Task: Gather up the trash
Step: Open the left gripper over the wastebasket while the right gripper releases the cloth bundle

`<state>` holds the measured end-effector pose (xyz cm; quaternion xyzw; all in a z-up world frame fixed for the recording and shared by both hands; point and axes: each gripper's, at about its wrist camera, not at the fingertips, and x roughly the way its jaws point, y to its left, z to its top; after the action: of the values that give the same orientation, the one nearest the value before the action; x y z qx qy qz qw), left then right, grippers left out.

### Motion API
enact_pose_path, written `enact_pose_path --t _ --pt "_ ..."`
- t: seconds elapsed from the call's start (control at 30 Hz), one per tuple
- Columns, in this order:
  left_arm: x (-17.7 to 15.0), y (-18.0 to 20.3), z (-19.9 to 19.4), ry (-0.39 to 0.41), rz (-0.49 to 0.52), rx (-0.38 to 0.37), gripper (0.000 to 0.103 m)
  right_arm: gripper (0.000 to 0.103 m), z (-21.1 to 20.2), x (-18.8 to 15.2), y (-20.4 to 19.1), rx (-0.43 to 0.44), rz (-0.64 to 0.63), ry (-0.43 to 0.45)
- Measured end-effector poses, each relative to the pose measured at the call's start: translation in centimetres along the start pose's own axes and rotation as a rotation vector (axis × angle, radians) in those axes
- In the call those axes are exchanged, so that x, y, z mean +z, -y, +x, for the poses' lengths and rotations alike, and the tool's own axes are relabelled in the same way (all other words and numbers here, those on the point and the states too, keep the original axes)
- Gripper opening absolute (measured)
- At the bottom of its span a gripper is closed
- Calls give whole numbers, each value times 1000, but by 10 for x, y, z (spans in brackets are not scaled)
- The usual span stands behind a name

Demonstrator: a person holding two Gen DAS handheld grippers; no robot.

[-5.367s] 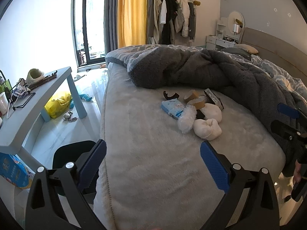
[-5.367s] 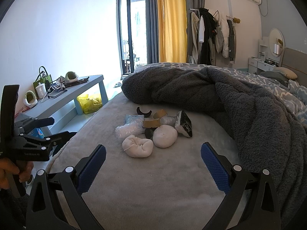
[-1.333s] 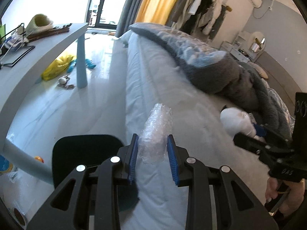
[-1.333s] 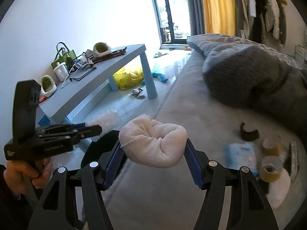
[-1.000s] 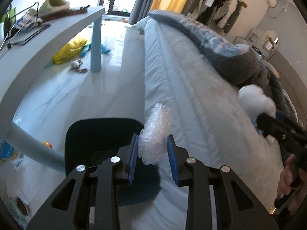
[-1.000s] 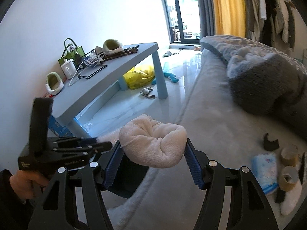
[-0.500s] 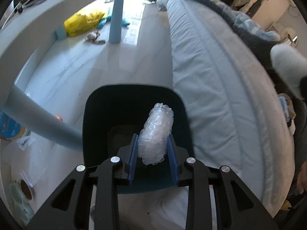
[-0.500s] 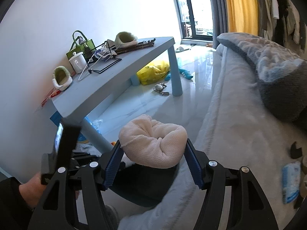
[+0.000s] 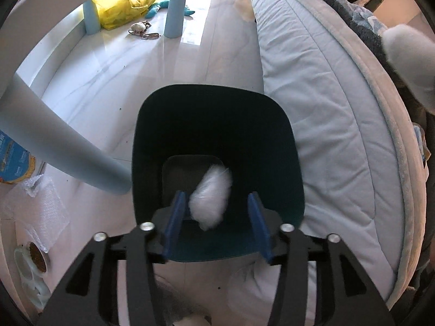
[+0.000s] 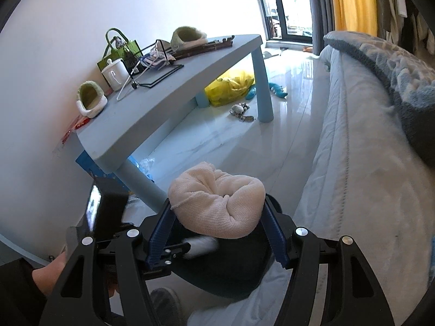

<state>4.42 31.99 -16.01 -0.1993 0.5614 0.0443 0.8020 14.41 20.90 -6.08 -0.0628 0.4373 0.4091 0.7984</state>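
Bubble-wrap wad now freed over bin, long axis upright-tilted; L jaws opening; R jaws clamp cloth roll crosswise.

Counted around the one dark bin, which stands on the floor against the bed's edge:

- One wad of bubble wrap over the bin's opening.
- One rolled cream cloth above the bin's rim.
- Two grippers: the left gripper over the bin and the right gripper beside it.
- One pale blue table to the bin's left, with two fuzzy green slippers on top, one white lidded mug and one green bag.
- One yellow plastic bag on the floor beyond the bin, under that table.
- One bed to the bin's right.
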Motion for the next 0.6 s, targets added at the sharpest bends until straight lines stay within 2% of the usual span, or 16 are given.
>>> enact_pose_path --t 0.13,0.3,0.6 --pt "0 -10 -10 31 -21 -5 62 65 14 -1 -3 -1 1 -30" --pt "2 -24 -33 102 -45 -7 62 65 35 -4 -7 -18 3 -85" --pt "9 -34 -88 265 -44 6 51 65 71 -10 -16 -43 16 -176"
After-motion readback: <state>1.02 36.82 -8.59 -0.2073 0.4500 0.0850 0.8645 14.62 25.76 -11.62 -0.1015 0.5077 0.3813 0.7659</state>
